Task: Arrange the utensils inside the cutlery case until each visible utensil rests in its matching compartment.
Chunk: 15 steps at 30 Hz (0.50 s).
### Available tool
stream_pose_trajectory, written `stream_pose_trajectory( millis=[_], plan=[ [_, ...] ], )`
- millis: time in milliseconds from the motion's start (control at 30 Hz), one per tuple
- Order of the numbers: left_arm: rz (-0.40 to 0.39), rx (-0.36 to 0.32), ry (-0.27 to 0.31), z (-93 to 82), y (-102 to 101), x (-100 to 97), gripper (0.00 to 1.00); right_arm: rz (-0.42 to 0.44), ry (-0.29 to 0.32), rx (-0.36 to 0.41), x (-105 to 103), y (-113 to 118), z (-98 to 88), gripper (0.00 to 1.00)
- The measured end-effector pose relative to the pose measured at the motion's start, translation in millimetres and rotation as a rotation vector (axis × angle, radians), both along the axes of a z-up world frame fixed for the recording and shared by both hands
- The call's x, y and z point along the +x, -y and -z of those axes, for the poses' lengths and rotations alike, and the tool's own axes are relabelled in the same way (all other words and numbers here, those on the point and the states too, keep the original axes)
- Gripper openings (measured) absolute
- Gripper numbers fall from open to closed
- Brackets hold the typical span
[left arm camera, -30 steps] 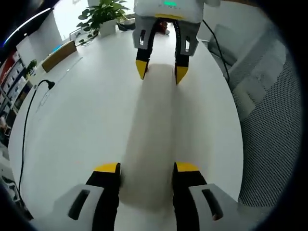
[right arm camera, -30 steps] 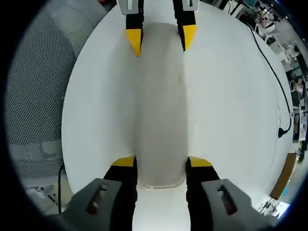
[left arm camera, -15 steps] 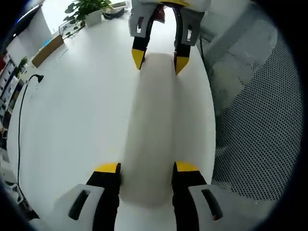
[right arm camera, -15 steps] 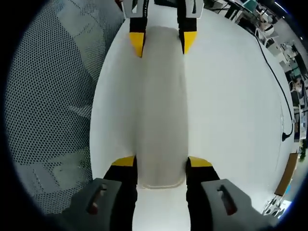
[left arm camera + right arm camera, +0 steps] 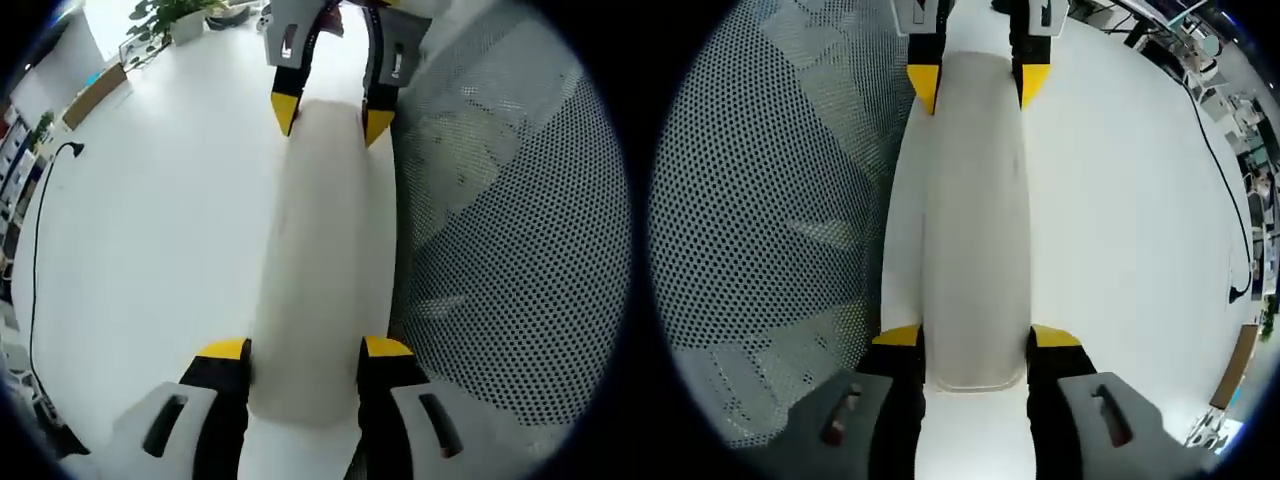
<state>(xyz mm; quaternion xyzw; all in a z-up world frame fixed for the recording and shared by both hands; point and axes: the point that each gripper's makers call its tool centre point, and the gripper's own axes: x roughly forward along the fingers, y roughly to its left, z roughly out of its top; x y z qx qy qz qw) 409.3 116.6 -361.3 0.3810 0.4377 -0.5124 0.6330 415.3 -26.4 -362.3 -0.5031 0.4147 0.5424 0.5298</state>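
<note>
The left claw [image 5: 300, 348] has its jaws set against the two long sides of the near end of a pale, long, closed cutlery case [image 5: 320, 260], gripping it. At the top of the left gripper view the right claw [image 5: 328, 112] pinches the case's far end in the same way. In the right gripper view the picture mirrors: the right claw [image 5: 965, 337] clamps the near end of the cutlery case [image 5: 975, 210], and the left claw [image 5: 975, 85] holds the other end at the top of the frame.

The case runs down the middle of both frames, over the white worktop [image 5: 150, 230], very near its edge. Just beyond that edge, at the right of the left gripper view, is a grey mesh chair [image 5: 510, 250].

No utensils are visible; the case looks shut.

The risk, as I judge it: the case lies close to the worktop edge, so a slip at either claw could tip one end over the edge onto the chair. Uneven pull between the claws could also twist the smooth case loose.
</note>
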Motion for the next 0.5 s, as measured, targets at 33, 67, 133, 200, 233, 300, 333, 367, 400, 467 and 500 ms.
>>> stream_pose_trajectory(
  millis=[33, 67, 133, 200, 233, 300, 333, 367, 400, 467, 500],
  plan=[
    [0.001, 0.006, -0.002, 0.2, -0.6, -1.4, 0.43, 0.001, 0.000, -0.001, -1.4, -0.7, 0.2, 0.37],
    [0.003, 0.008, -0.003, 0.4, -1.6, -3.0, 0.43, 0.001, 0.002, -0.005, -3.5, -1.1, 0.2, 0.37],
    [0.005, 0.000, 0.003, 0.0, -2.8, -2.5, 0.43, 0.010, 0.002, -0.010, -4.2, -0.9, 0.5, 0.37],
    [0.007, -0.019, 0.013, -0.7, -3.4, -3.0, 0.43, 0.021, 0.002, -0.010, -5.8, -0.7, 0.4, 0.37],
    [0.009, -0.030, 0.020, -1.2, -4.0, -3.4, 0.43, 0.027, 0.001, -0.009, -7.3, -1.2, 0.4, 0.37],
    [0.014, -0.045, 0.027, -1.7, -4.8, -3.6, 0.43, 0.035, 0.000, -0.005, -8.8, -1.8, 0.3, 0.37],
    [0.014, -0.046, 0.027, -1.7, -5.1, -3.7, 0.43, 0.037, 0.000, -0.003, -9.3, -2.4, 0.1, 0.37],
    [0.012, -0.046, 0.026, -1.6, -5.0, -3.3, 0.43, 0.038, -0.001, -0.003, -9.8, -2.8, 0.1, 0.37],
    [0.014, -0.045, 0.026, -1.6, -5.0, -3.6, 0.43, 0.039, -0.001, -0.003, -9.7, -3.3, 0.3, 0.37],
    [0.011, -0.045, 0.029, -1.7, -4.8, -2.9, 0.43, 0.039, -0.002, -0.008, -9.0, -3.2, 0.5, 0.37],
    [0.007, -0.047, 0.031, -1.9, -4.8, -2.5, 0.44, 0.041, -0.003, -0.011, -8.8, -3.1, 0.6, 0.37]
  ],
)
